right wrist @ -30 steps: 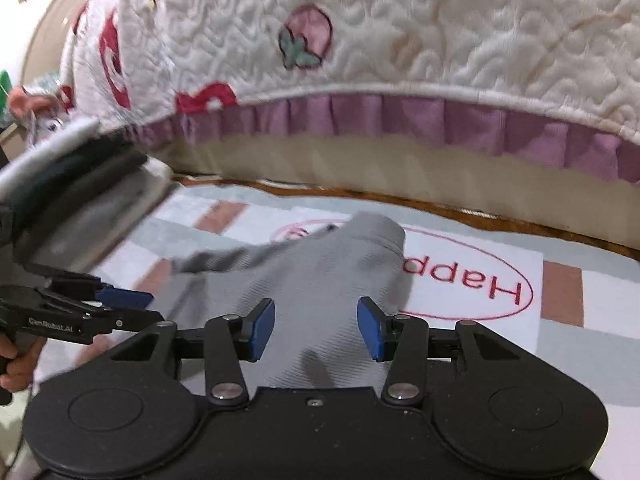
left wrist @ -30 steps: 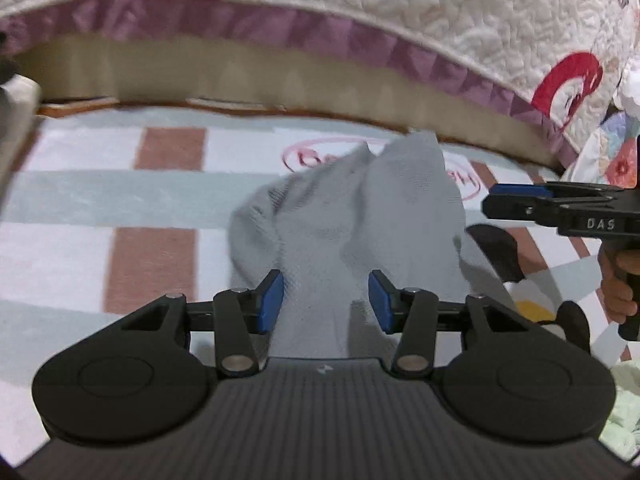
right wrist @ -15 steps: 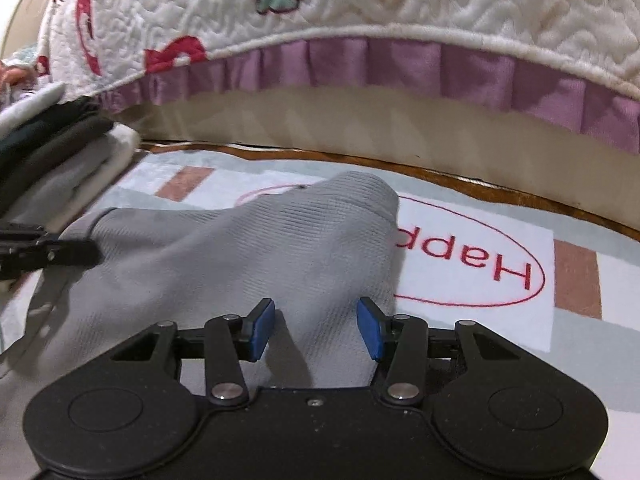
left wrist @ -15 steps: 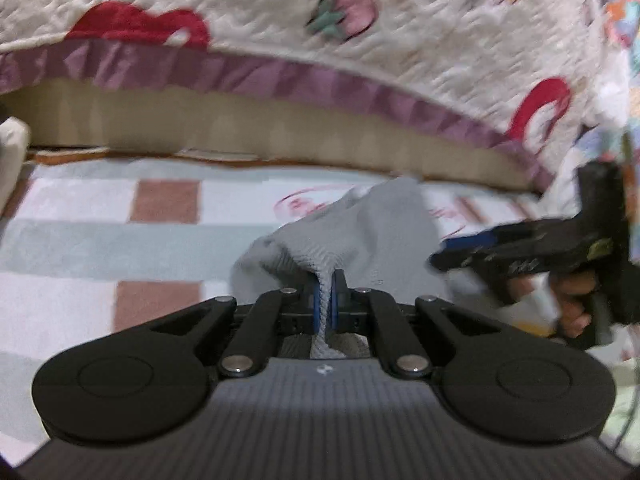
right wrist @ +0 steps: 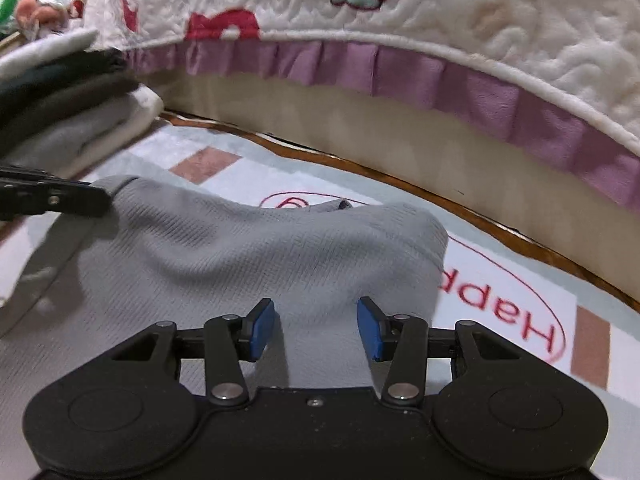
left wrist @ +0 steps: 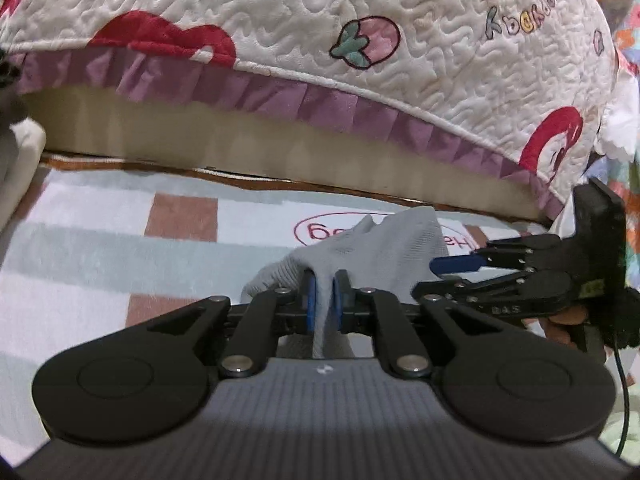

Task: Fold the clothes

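Note:
A grey knit garment (left wrist: 384, 248) lies rumpled on the patterned rug (left wrist: 100, 248). My left gripper (left wrist: 325, 290) pinches a raised fold of it between its blue pads, and the jaws are opening slightly with the cloth still pressed between them. In the right wrist view the left gripper (right wrist: 106, 199) holds the garment (right wrist: 260, 256) at its left corner. My right gripper (right wrist: 316, 322) hovers low over the garment's near part, open, with nothing clamped. From the left wrist view the right gripper (left wrist: 436, 278) shows at the right, held by a hand (left wrist: 560, 322).
A bed with a white quilt (right wrist: 460, 8) and purple frill runs along the back, above a wooden edge. A stack of folded clothes (right wrist: 68, 120) sits at the rug's left. The rug (right wrist: 500, 292) bears a red oval with lettering.
My left gripper shut on a fold of the grey garment and pulled it up a little. The right gripper came down closer over the garment, still open.

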`<state>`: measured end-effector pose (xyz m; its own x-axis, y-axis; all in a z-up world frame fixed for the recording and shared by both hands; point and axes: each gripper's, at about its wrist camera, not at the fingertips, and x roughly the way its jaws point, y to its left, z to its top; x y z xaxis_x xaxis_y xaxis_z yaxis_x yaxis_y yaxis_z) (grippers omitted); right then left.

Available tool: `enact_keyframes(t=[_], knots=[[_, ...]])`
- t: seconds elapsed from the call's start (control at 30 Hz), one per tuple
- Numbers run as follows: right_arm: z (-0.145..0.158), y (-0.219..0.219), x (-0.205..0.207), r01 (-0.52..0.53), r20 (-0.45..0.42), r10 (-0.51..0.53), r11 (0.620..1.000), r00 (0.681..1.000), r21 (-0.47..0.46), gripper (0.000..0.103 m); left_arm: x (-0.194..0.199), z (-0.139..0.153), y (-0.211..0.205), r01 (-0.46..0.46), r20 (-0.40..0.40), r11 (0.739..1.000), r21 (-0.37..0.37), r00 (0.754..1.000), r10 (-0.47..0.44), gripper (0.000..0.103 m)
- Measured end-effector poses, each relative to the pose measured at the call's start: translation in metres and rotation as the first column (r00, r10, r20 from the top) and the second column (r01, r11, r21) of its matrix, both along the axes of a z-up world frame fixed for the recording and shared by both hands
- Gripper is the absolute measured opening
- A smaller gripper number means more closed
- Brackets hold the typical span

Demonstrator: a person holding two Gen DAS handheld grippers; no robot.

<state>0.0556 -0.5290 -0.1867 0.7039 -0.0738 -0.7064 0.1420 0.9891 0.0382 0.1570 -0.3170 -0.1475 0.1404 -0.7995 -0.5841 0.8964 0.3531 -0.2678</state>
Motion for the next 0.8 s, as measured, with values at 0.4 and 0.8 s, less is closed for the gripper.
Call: enact_keyframes(t=[0.4, 0.8], knots=[[-0.004, -0.026, 0.028, 0.122, -0.031, -0.120, 0.990, 0.992, 0.069, 0.055, 0.026, -0.028, -0.006, -0.082, -0.092, 0.987, 0.136, 0.991, 0.095, 0.019], [0.000, -0.049, -0.046, 0.206, -0.026, -0.213, 0.901, 0.977, 0.382, 0.060, 0.039, -0.028, 0.004, -0.018, -0.296, 0.997, 0.070, 0.954, 0.039, 0.049]])
